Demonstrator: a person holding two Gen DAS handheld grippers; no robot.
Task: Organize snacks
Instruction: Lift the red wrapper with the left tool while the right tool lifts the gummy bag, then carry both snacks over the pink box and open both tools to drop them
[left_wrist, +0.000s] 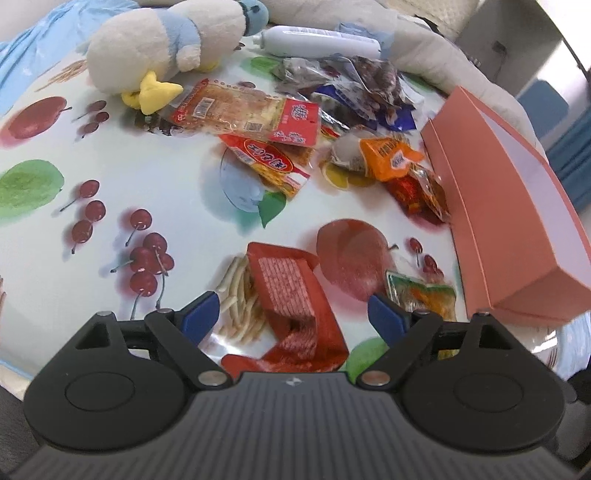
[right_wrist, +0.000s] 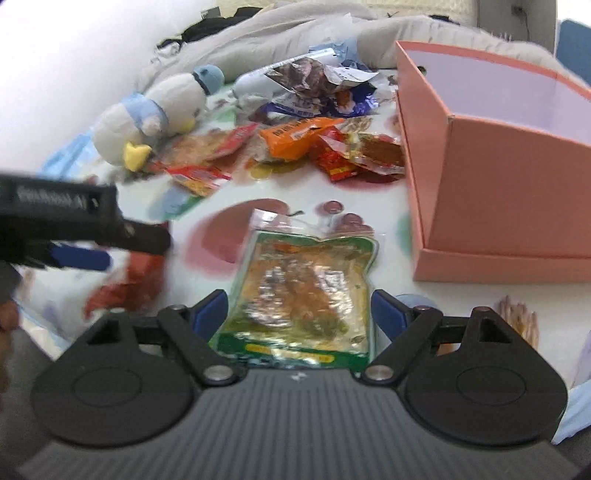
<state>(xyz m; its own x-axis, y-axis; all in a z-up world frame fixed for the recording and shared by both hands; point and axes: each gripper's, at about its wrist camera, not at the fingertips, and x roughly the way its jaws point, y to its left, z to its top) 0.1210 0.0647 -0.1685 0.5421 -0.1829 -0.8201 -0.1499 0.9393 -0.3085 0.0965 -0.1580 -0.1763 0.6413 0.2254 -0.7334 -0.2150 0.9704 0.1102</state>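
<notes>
Left wrist view: left gripper (left_wrist: 293, 314) fingers spread wide, empty, straddling a red packet (left_wrist: 291, 295) on the counter (left_wrist: 177, 206); snack pile (left_wrist: 295, 125) and pink box (left_wrist: 517, 236) beyond. Right wrist view: right gripper (right_wrist: 299, 314) wide open around the green pouch (right_wrist: 306, 291), gripping nothing, box (right_wrist: 509, 199) just right.

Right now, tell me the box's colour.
The open box is salmon pink outside, pale lilac inside; clearest in the right wrist view.
</notes>
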